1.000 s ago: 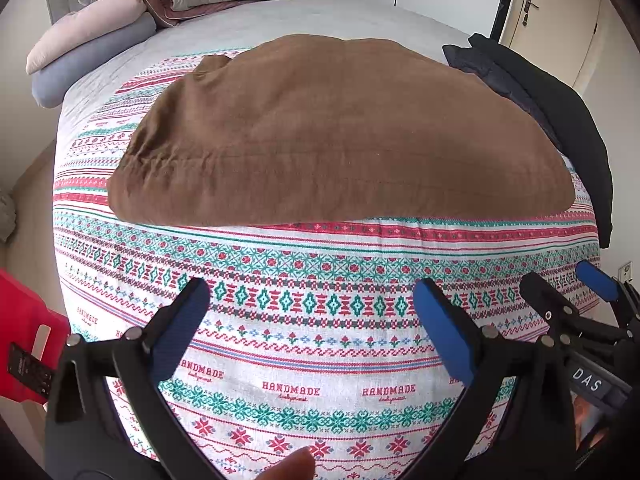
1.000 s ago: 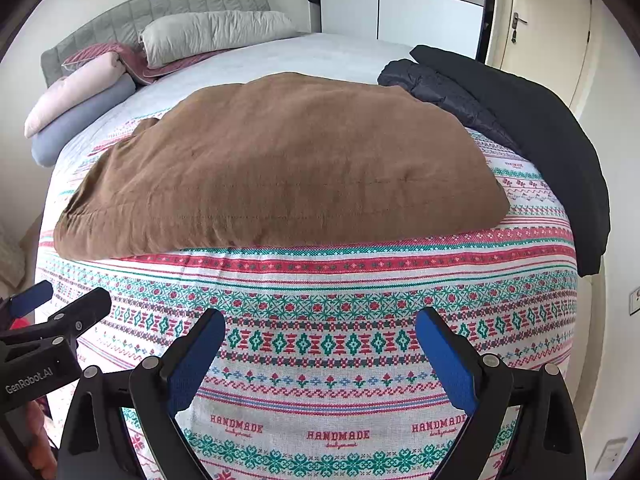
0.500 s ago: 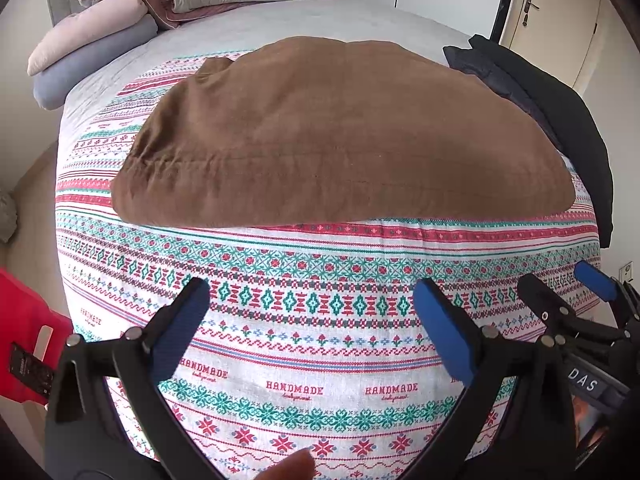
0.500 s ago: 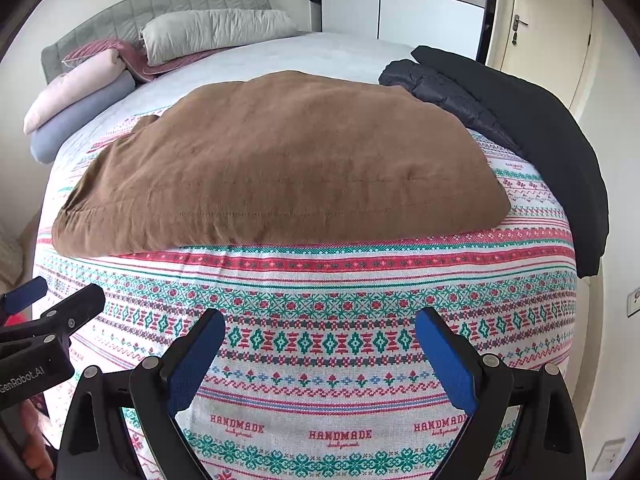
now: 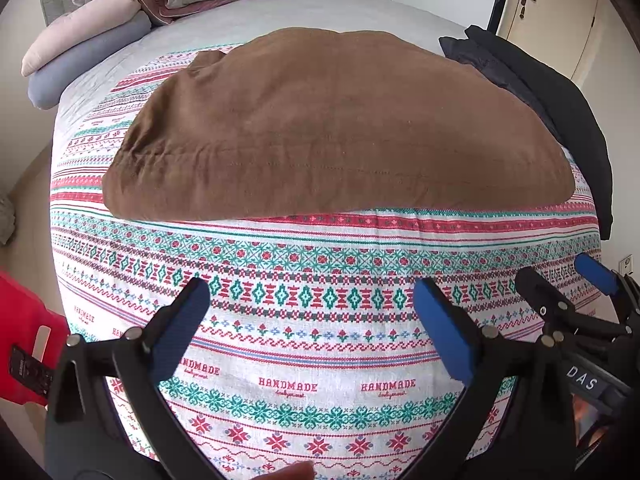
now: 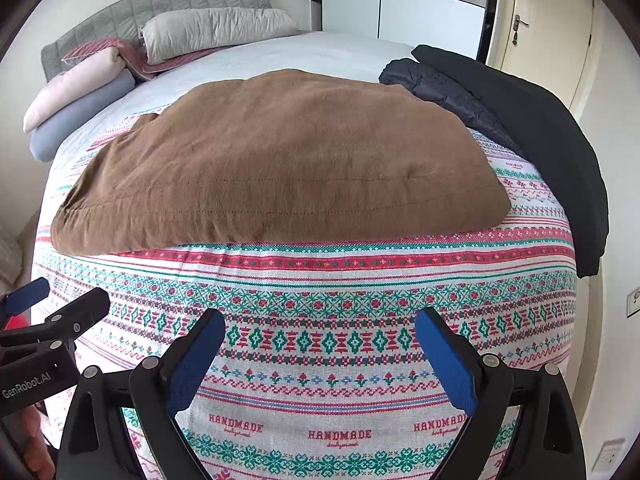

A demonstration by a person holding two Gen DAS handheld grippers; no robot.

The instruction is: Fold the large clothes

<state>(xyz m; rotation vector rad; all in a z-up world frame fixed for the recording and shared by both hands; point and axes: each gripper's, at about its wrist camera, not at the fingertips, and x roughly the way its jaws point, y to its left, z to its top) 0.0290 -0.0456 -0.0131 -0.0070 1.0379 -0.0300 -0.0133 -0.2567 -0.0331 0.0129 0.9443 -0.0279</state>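
Note:
A large brown garment (image 5: 332,128) lies folded flat in the middle of the bed, on a patterned red-and-green cloth (image 5: 312,296); it also shows in the right wrist view (image 6: 280,164). My left gripper (image 5: 312,292) is open and empty, held over the cloth short of the garment's near edge. My right gripper (image 6: 320,324) is open and empty, likewise short of the garment. The right gripper shows at the right of the left wrist view (image 5: 564,280); the left gripper shows at the left of the right wrist view (image 6: 56,300).
Dark jackets (image 6: 520,128) lie along the bed's right side. Pillows and rolled bedding (image 6: 160,56) sit by the grey headboard (image 6: 160,4). A red object (image 5: 24,344) is off the bed's left side. A door (image 6: 540,36) and wardrobe (image 6: 400,0) stand behind.
Both grippers have drifted slightly; the garment sits a little lower and nearer in the left wrist view. Both jaws stay open and nothing on the bed has moved.

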